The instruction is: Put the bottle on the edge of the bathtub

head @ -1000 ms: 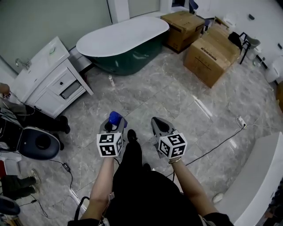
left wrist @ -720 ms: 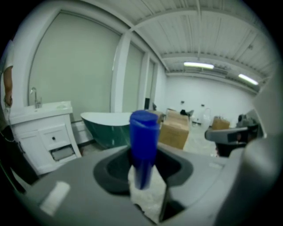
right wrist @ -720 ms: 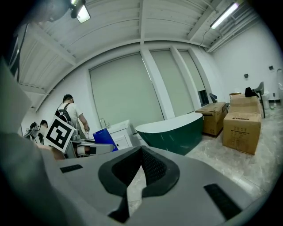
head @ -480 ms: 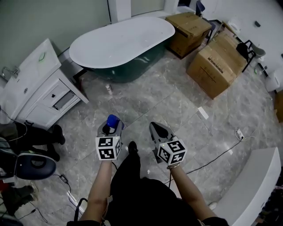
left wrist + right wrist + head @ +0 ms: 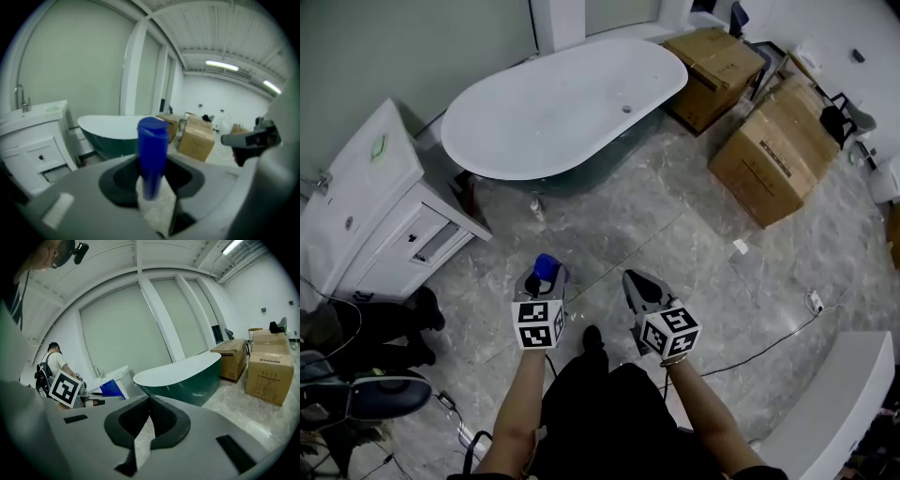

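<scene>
**In transit: blue-capped bottle (image 5: 152, 150) in left gripper (image 5: 543, 278), bathtub (image 5: 562, 112) well apart at 12 o'clock**

The bottle is held upright between the left jaws, which are clamped on it at a wide spread. The right gripper (image 5: 149, 404) is pinched together with nothing held, at 3 o'clock of the left. Versus a second ago, the bathtub is framed larger and nearer; the grip is unchanged. The bottle's body below the cap is mostly hidden by the jaws.

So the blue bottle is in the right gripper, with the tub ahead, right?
No, it's the left gripper that's shut on the bottle, as the left gripper view shows; the right gripper is shut and empty. The tub is ahead.
</scene>
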Demonstrator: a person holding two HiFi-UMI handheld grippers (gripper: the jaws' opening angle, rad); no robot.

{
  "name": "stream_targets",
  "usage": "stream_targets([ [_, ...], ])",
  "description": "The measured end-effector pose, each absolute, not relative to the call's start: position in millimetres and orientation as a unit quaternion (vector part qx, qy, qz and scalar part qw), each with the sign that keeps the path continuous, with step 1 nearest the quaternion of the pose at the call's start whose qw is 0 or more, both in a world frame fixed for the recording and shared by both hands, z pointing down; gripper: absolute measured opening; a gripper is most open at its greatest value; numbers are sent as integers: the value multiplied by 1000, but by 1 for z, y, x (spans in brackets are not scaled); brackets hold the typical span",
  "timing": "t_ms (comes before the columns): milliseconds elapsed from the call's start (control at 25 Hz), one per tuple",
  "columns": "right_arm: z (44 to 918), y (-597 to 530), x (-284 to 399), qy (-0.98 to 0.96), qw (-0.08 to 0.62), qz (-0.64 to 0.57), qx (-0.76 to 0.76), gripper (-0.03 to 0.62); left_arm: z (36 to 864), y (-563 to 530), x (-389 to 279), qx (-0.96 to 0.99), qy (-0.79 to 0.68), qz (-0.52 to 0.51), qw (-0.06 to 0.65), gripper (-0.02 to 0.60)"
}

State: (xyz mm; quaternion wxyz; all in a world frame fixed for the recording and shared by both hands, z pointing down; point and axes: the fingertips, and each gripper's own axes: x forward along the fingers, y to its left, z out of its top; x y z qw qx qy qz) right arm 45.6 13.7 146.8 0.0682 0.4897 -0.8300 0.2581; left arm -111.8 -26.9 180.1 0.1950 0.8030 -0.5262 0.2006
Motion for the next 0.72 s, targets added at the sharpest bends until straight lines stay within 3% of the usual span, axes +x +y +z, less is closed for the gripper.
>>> stream_targets([
  [720, 289, -118, 40, -854, 116, 265, 432, 2, 327, -167, -102, 779, -554, 199, 215, 158],
])
